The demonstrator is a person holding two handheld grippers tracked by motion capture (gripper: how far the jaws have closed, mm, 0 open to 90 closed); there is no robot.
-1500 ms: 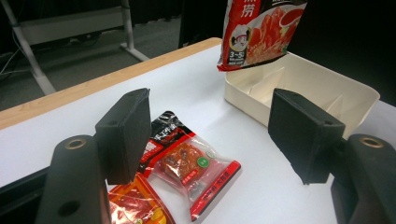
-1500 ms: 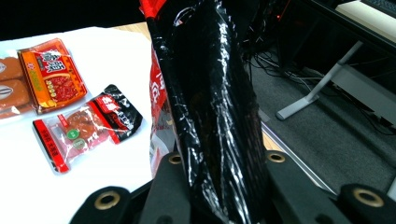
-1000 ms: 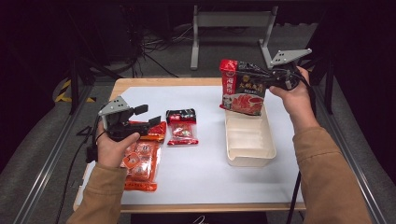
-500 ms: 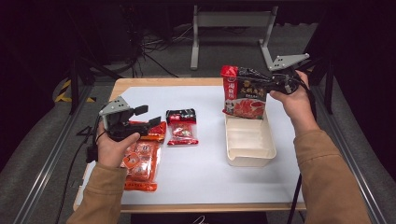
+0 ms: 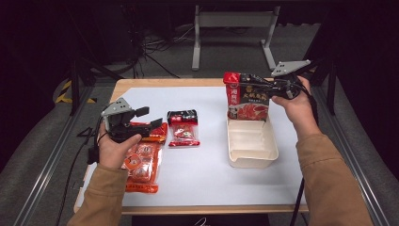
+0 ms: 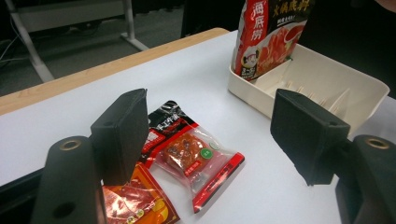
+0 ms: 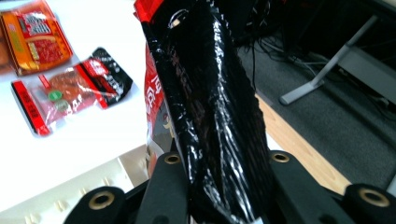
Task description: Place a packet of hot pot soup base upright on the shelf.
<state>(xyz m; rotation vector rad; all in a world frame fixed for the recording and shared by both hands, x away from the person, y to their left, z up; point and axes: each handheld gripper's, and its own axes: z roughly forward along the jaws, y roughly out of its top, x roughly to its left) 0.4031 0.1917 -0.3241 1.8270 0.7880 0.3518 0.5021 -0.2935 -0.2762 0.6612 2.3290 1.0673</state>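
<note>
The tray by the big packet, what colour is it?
Cream-white tray, clearest in the left gripper view.

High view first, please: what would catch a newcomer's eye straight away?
The tall red soup-base pouch, standing upright in the far end of the cream tray, with the right gripper around its top; its jaws have just been opening. At the left, the left gripper hovers open over orange snack packs.

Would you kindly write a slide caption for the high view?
Right tool stands a red sauce pouch upright in the cream tray; open left tool hovers over orange packets.
</note>
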